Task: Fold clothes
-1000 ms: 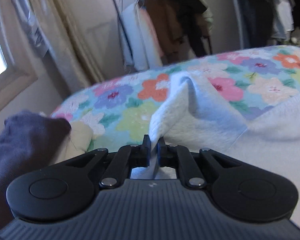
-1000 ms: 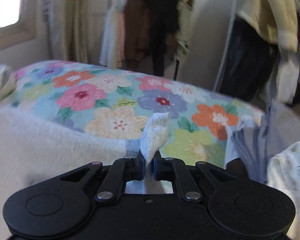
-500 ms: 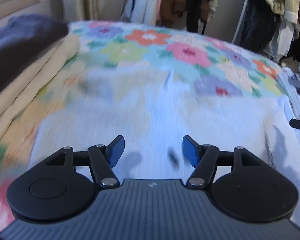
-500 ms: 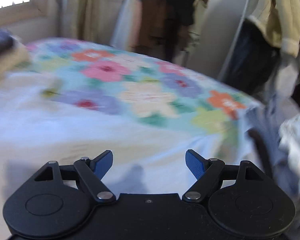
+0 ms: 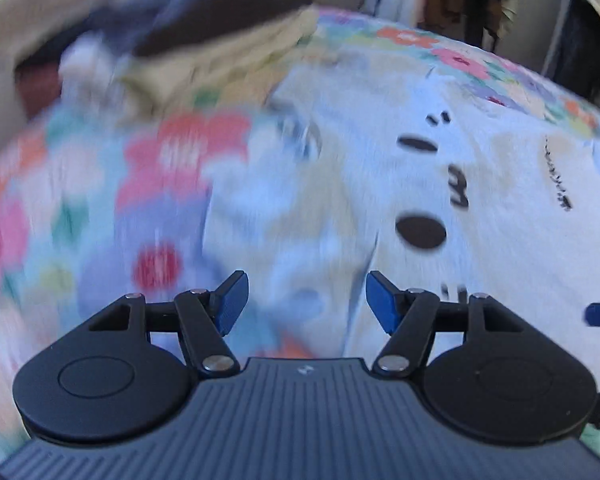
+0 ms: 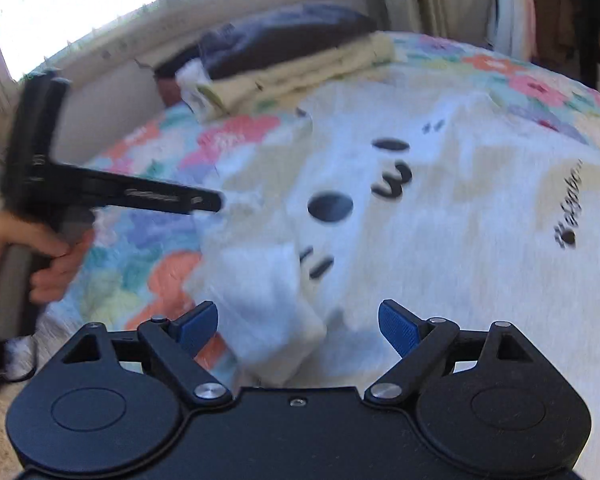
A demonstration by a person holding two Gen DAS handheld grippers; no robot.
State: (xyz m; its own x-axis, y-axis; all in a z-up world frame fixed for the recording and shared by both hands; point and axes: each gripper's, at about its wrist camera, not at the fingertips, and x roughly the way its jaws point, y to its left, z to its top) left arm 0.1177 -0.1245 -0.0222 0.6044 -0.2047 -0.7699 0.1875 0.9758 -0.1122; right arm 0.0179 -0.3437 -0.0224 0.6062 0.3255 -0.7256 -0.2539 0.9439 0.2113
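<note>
Both grippers, pinching cloth a second ago, now hover with jaws spread: left gripper point(image 5: 304, 300), right gripper point(image 6: 298, 326). The white printed sweatshirt point(image 6: 440, 216) lies flat on the floral bedspread point(image 6: 160, 268), long axis running away from both cameras, one sleeve point(image 6: 268, 312) folded near the right gripper.

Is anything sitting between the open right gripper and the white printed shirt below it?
Nothing visible does. The right gripper is open directly over the white shirt; the folded pile lies beyond it.
</note>
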